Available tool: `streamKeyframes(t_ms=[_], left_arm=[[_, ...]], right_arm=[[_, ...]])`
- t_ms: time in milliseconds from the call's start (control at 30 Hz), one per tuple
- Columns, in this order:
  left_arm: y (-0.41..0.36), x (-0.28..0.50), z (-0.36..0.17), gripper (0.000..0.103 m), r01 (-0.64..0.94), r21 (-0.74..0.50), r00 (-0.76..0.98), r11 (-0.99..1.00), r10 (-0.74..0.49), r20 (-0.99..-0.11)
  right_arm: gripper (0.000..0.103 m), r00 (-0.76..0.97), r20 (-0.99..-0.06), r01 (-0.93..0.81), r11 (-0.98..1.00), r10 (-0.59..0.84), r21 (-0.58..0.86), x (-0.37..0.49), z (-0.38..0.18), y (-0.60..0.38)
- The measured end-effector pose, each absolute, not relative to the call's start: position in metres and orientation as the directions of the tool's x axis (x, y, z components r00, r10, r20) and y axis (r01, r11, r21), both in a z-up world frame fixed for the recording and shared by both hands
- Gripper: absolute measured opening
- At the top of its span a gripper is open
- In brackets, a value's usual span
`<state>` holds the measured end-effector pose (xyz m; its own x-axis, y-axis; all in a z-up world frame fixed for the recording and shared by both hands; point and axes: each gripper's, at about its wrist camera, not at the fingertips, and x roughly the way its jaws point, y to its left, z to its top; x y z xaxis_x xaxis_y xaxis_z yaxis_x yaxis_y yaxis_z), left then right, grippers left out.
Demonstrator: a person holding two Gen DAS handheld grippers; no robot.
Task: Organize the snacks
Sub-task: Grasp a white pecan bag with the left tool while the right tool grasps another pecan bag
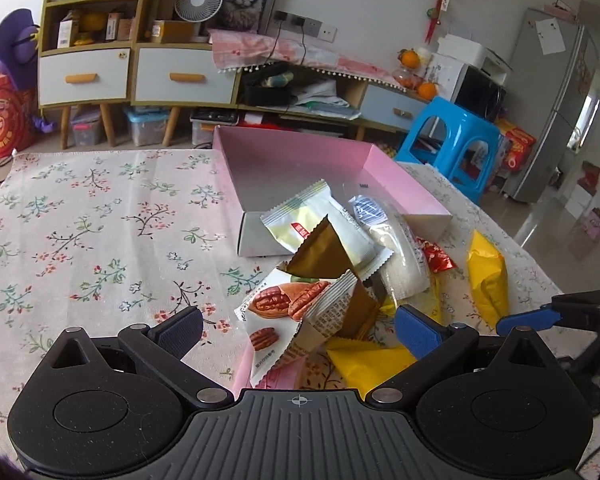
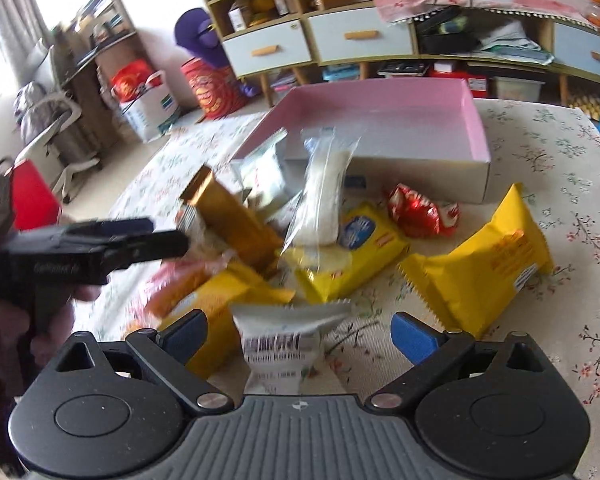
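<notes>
Now both grippers hang over a heap of snack packets on the bench, just in front of the pink box (image 1: 404, 184), which sits toward the far edge of the flowered cloth (image 1: 80, 220). The left gripper (image 1: 298, 330) is spread wide, its blue pads well apart; a pecan packet (image 1: 276, 308) and a brown packet (image 1: 324, 248) lie in the gap between them, and neither pad visibly presses on anything, so it grips nothing. The right gripper (image 2: 299, 334) is likewise wide open, with a white barcode packet (image 2: 280, 344) standing up between its pads; whether a pad touches it cannot be told, as the view is blurred. Past that lie a yellow packet (image 2: 484, 276) toward the right edge, another yellow one (image 2: 356, 252) mid-heap, a red foil sweet (image 2: 420, 212) just before the box's near wall, and a clear white packet (image 2: 324, 196) leaning against the box front. A white-and-green packet (image 1: 320, 220) also rests against that near wall. Nothing can be seen inside the box.
</notes>
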<state>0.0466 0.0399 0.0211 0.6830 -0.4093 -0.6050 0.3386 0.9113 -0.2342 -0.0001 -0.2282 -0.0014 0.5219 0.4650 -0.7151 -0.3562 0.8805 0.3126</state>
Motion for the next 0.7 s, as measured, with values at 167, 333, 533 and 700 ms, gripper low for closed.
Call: streamKeyframes(t_ms=[167,333,533,700], left_arm=[[0.039,0.054,0.009,0.099,0.335,-0.227,0.681,0.915,-0.401,-0.612],[0.038,0.056,0.005,0.075,0.351,-0.193,0.681,0.916,-0.391,-0.619],[0.033,0.057,-0.001,0.069,0.377,-0.153,0.668,0.913,-0.383,-0.638],[0.028,0.056,-0.004,0.06,0.381,-0.121,0.673,0.917,-0.365,-0.644]], right_arm=[[0.085,0.51,-0.737,-0.364,0.887,0.444,0.282,-0.001,-0.013,-0.224],[0.076,0.5,-0.755,-0.366,0.894,0.424,0.26,0.0,-0.023,-0.221],[0.071,0.517,-0.756,-0.396,0.895,0.402,0.205,-0.004,-0.025,-0.212],[0.057,0.544,-0.755,-0.402,0.903,0.367,0.149,-0.005,-0.025,-0.208]])
